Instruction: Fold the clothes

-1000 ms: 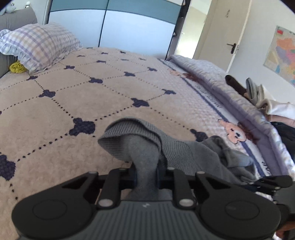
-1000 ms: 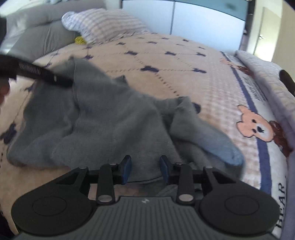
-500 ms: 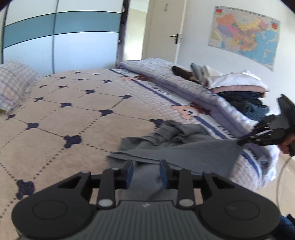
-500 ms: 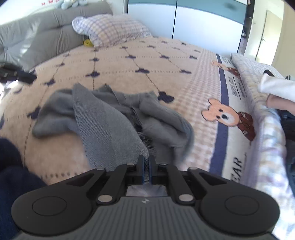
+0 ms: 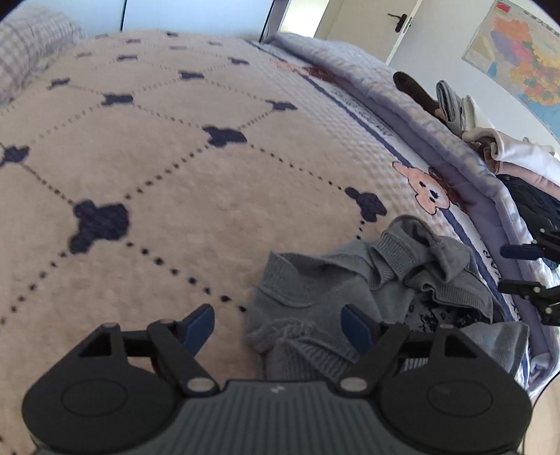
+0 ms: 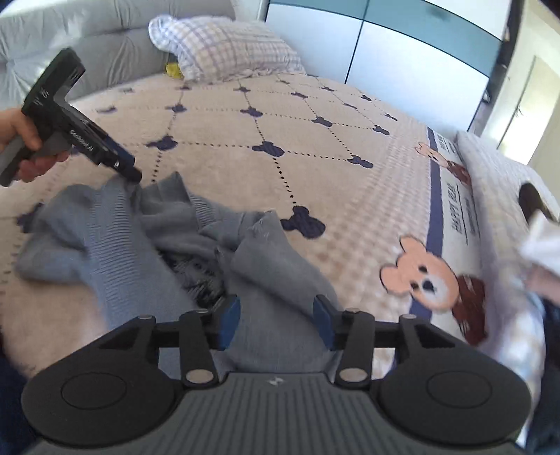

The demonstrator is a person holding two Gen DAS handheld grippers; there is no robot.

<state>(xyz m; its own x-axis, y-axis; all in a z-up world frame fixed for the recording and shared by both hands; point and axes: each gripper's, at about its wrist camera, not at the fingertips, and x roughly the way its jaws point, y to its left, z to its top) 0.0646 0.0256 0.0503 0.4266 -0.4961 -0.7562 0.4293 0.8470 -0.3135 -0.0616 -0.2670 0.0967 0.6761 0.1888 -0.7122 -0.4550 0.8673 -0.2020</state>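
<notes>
A grey knit sweater [image 5: 353, 290] lies crumpled on the beige bed cover [image 5: 175, 168], near the bed's front right corner. My left gripper [image 5: 276, 325] is open wide just over the sweater's near edge, holding nothing. The right wrist view shows the same sweater [image 6: 115, 238] in a bunched heap, with one part running under my right gripper [image 6: 276, 322], which is open with cloth lying loose between its fingers. A hand holds the left gripper [image 6: 127, 171] at the sweater's far left edge. The right gripper [image 5: 514, 269] shows open at the right edge of the left wrist view.
A checked pillow [image 6: 227, 52] and a grey headboard [image 6: 105, 45] are at the bed's head. A lavender quilt [image 5: 413, 115] along the right side carries a stack of folded clothes [image 5: 518, 161]. The wardrobe [image 6: 402, 66], a door [image 5: 402, 21] and a wall map [image 5: 521, 59] lie beyond.
Both grippers let go of the sweater: the left opened from shut to wide, the right from shut half a second ago to open. The sweater now lies in a crumpled heap.
</notes>
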